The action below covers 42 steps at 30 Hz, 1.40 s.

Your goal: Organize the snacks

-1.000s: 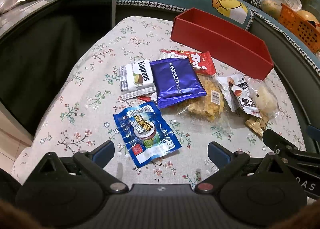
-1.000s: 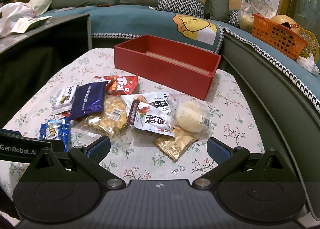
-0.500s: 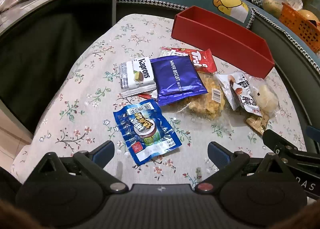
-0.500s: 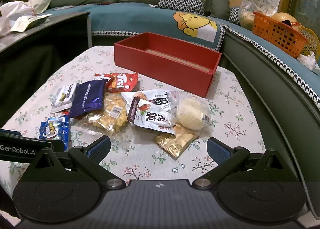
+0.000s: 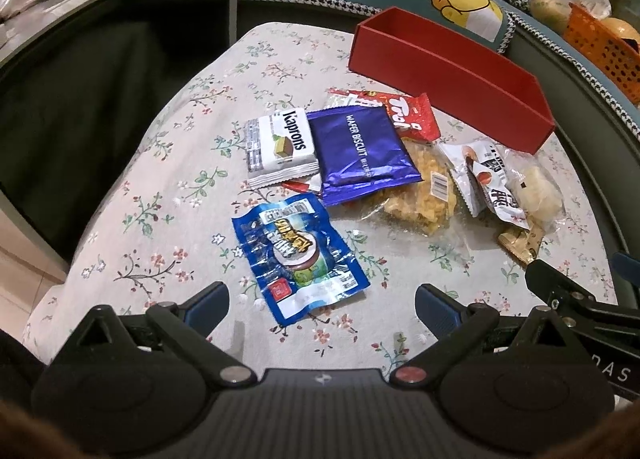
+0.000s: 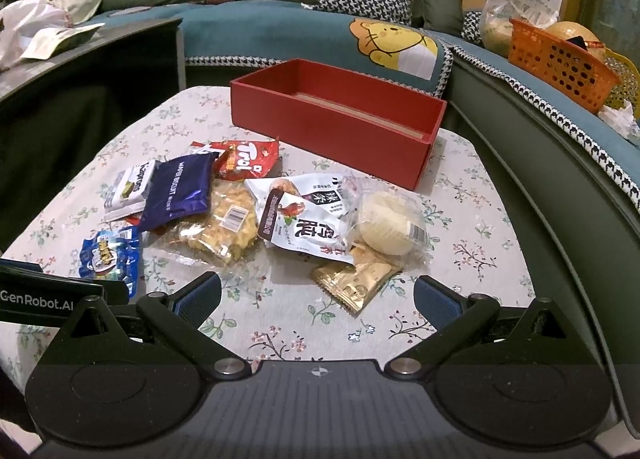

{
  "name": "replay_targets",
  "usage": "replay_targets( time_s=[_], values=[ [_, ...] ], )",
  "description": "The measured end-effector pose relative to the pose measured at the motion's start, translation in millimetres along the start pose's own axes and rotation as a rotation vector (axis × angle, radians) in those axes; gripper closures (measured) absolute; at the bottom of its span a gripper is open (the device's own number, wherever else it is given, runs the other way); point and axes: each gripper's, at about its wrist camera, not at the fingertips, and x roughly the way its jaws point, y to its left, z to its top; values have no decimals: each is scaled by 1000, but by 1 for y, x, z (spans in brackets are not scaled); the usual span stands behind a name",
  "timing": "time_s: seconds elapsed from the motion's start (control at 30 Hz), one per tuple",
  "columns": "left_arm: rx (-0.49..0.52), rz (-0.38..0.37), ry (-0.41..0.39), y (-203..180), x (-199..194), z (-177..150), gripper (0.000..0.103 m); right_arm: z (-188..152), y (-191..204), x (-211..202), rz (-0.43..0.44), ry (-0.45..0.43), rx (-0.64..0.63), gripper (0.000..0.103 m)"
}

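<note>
Several snack packs lie in a loose pile on a floral tablecloth. A blue pouch lies just ahead of my open, empty left gripper. Behind it lie a white Kaprons wafer, a purple wafer biscuit pack, a red Troli pack and a clear bag of yellow crisps. My open, empty right gripper is just short of a gold pack, a white printed pack and a wrapped bun. An empty red box stands behind the pile.
A sofa with a bear cushion curves behind and to the right of the table. An orange basket sits on it at right. A dark cabinet stands at left. The table edge falls away at left.
Both grippers have moved slightly forward toward the pile; the snacks sit a little nearer in both views. Nothing was taken hold of.
</note>
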Motion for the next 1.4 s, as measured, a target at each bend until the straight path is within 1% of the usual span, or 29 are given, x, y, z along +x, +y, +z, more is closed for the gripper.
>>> replay_targets(
  time_s=[0.23,0.57,0.77,1.13,1.3,1.4],
  values=[
    [-40,22,22,6,5,0,0,1,9,4,10,11,-30,0],
    [-63,39,36,6,12,2,0,4,12,12,19,31,-27,0],
    [-81,26,50,8,20,7,0,8,11,16,38,35,-32,0],
    [-142,99,72,12,54,20,0,19,1,24,65,51,-10,0],
    [-117,148,43,4,65,28,0,25,-1,27,87,54,-1,0],
    [-70,169,47,1,72,29,0,28,-2,28,99,52,-1,0]
  ],
)
